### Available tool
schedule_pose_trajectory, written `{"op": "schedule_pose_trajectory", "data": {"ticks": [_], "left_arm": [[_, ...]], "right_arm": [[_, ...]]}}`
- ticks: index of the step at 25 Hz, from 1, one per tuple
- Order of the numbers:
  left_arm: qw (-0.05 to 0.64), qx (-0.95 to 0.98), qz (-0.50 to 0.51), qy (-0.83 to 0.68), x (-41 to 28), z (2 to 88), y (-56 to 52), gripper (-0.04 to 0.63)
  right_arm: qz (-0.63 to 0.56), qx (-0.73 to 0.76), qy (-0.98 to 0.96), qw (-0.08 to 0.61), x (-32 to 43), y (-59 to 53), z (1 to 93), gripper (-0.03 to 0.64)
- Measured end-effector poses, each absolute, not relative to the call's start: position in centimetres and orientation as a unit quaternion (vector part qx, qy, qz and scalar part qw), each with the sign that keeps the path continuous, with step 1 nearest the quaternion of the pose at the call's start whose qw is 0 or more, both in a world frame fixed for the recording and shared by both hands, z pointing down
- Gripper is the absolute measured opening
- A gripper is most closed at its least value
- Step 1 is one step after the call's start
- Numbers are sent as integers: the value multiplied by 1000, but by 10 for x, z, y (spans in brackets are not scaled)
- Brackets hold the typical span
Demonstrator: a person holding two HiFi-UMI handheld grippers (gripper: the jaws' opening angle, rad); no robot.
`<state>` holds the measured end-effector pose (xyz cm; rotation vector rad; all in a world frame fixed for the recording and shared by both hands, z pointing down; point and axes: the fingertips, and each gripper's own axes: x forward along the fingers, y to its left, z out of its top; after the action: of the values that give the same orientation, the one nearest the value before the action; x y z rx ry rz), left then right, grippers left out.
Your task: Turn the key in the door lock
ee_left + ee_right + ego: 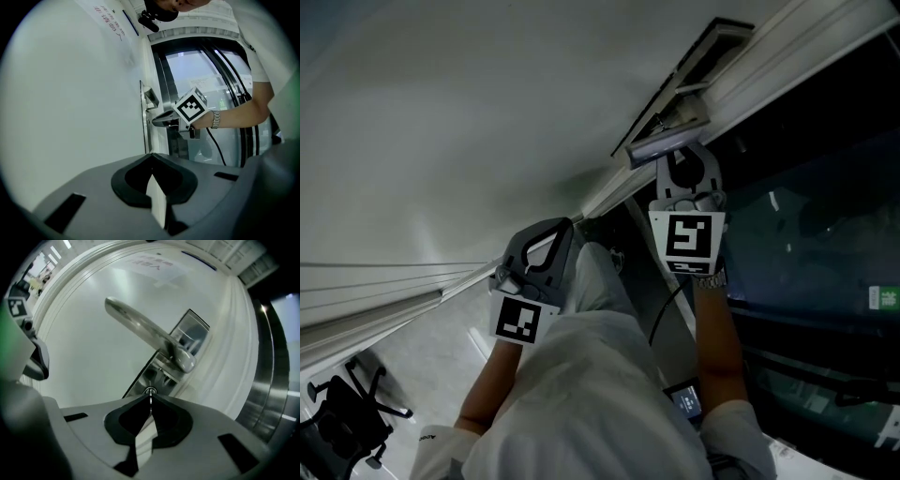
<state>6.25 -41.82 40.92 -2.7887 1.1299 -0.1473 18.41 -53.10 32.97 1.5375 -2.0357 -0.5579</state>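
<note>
Key (150, 400) endwise into door lock (150, 391)

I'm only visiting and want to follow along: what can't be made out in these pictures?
- Key: right gripper view; the right gripper, shut on it, leaves only a thin edge showing.
- Lock: head view; hidden behind that gripper and the door handle.
- Red writing on the door: left gripper view; too small and slanted to read.
</note>
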Motion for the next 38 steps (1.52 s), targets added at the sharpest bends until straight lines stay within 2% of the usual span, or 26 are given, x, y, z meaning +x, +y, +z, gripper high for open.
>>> {"op": "schedule_pose_trajectory", "data": {"ticks": [11, 18, 24, 28, 31, 35, 36, 38], "left_arm": [[65, -925, -50, 370, 68, 410, -417, 3], [61, -928, -44, 366, 72, 407, -416, 3], [59, -928, -45, 366, 75, 409, -418, 3], [57, -928, -46, 366, 76, 411, -418, 3], [59, -929, -50, 362, 78, 411, -416, 3], [62, -930, -52, 359, 80, 410, -415, 3], [61, -930, -51, 359, 80, 411, -415, 3], [59, -930, -49, 360, 79, 411, -416, 3]], "right_arm": [[68, 553, -827, 72, 193, -533, 330, 15], [287, 478, -823, -109, 193, -535, 331, 15], [334, 463, -808, -143, 198, -537, 335, 17], [433, 408, -772, -223, 199, -538, 337, 26], [440, 400, -770, -231, 196, -537, 335, 28], [395, 407, -798, -203, 192, -534, 332, 28], [381, 406, -809, -190, 190, -532, 332, 41], [349, 404, -832, -155, 186, -526, 333, 114]]}}
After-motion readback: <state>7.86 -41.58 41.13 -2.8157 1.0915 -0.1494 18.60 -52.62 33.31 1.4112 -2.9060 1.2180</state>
